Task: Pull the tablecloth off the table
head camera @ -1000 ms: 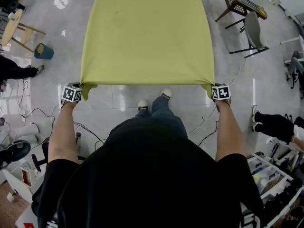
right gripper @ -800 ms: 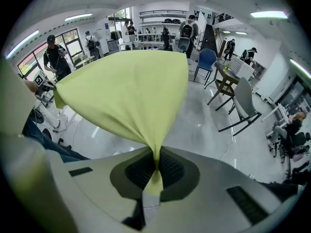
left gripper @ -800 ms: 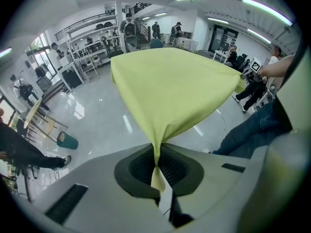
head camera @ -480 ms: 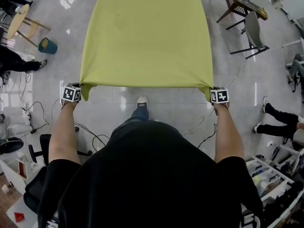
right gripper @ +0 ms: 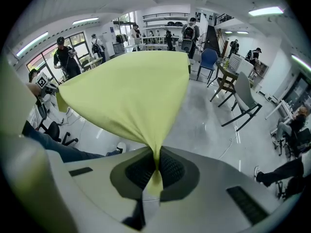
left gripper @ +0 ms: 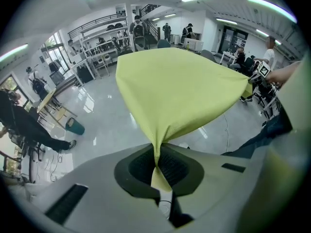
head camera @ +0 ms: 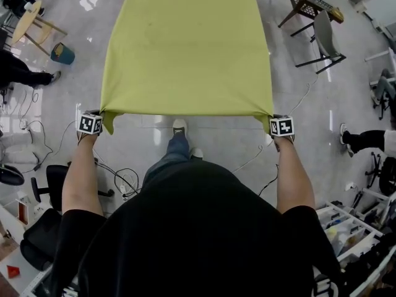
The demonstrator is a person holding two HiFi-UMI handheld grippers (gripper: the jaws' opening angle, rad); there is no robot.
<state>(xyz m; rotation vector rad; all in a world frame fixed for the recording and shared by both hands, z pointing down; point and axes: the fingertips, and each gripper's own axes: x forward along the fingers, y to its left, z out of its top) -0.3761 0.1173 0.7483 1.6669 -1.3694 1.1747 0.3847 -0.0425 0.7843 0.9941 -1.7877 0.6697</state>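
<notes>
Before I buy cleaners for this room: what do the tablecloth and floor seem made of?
The tablecloth looks like thin woven fabric, matte yellow-green: it gathers into folds at its pinched corners. The floor seems polished tile or stone, glossy grey: it mirrors ceiling lights.

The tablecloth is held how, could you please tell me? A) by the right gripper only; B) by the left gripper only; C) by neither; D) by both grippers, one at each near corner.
D: the left gripper and the right gripper each pinch a corner of the tablecloth.
</notes>
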